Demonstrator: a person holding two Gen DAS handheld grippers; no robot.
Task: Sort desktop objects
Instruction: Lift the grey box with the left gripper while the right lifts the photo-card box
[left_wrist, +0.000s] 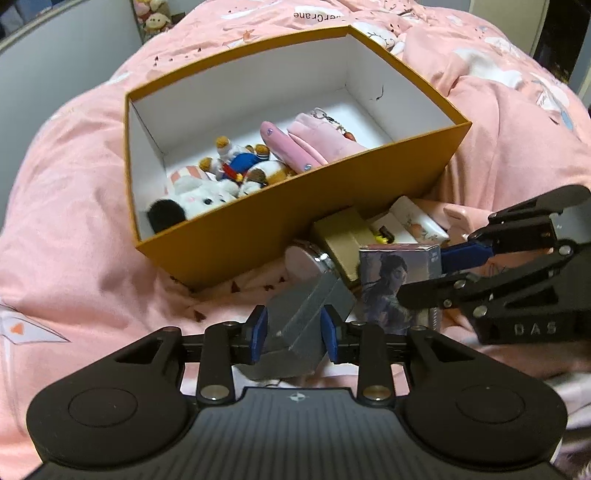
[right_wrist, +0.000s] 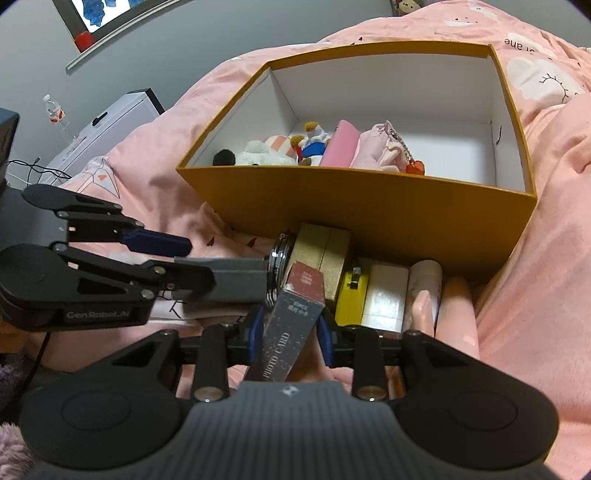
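An orange box (left_wrist: 258, 229) (right_wrist: 332, 199) lies open on pink bedding. Inside it are plush toys (left_wrist: 221, 177), a pink case (left_wrist: 284, 147) and a pink pouch (right_wrist: 380, 151) with a keychain. In front of the orange box my left gripper (left_wrist: 293, 332) (right_wrist: 199, 260) is shut on a tilted grey box (left_wrist: 299, 314) (right_wrist: 236, 280), with a blue pad on each of its sides. Just to the right, my right gripper (right_wrist: 291, 332) (left_wrist: 424, 273) is shut on a dark photo card box (right_wrist: 291, 317) (left_wrist: 388, 288) with a portrait on its face.
Small items are packed against the orange box's near wall: a gold box (right_wrist: 325, 251), a round metal tin (right_wrist: 279, 266), a yellow item (right_wrist: 351, 299), a white box (right_wrist: 384, 295) and a pink tube (right_wrist: 424, 288). A white cabinet (right_wrist: 107, 125) stands beyond the bed on the left.
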